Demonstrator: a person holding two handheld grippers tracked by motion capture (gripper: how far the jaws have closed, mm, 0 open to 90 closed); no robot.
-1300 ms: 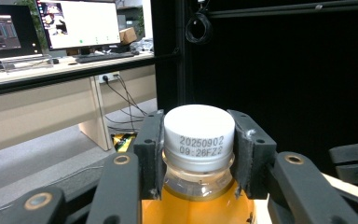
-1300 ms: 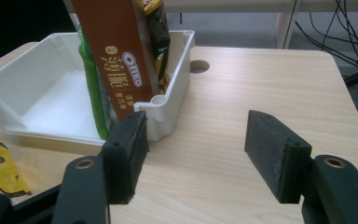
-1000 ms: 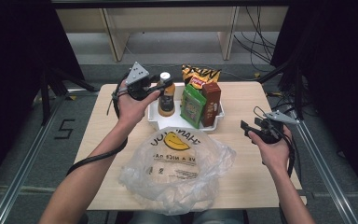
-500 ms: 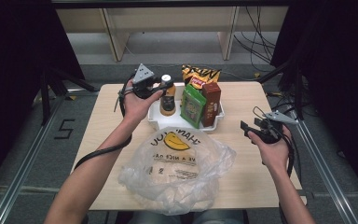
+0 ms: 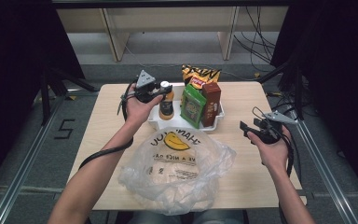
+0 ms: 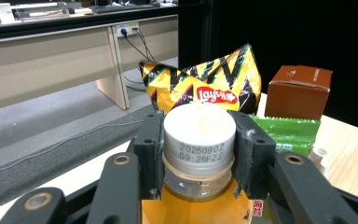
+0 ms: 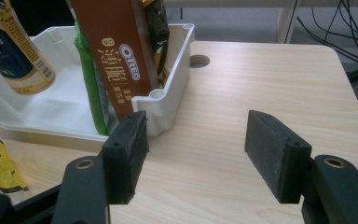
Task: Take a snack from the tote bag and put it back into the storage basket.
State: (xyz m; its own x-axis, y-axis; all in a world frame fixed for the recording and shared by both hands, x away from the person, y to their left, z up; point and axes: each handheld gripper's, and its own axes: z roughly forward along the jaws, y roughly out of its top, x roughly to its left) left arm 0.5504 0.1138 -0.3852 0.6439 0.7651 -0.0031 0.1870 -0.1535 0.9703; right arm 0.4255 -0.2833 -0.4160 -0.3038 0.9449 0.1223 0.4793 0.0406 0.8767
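Left gripper view has your left gripper (image 6: 199, 154) clamped on the white cap of the orange bottle (image 6: 198, 140), which stands in the white tray (image 5: 216, 122) at the table's far edge. Your right gripper (image 7: 193, 156), jaws spread wide and empty, hovers by the table's right edge.

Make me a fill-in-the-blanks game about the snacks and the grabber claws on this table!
1. The left gripper is shut on the bottle's white ____.
2. The right gripper has its jaws ____, holding nothing.
3. The brown box stands inside the white ____.
4. The crinkly plastic bag lies on the ____.

Missing words: cap; open; tray; table
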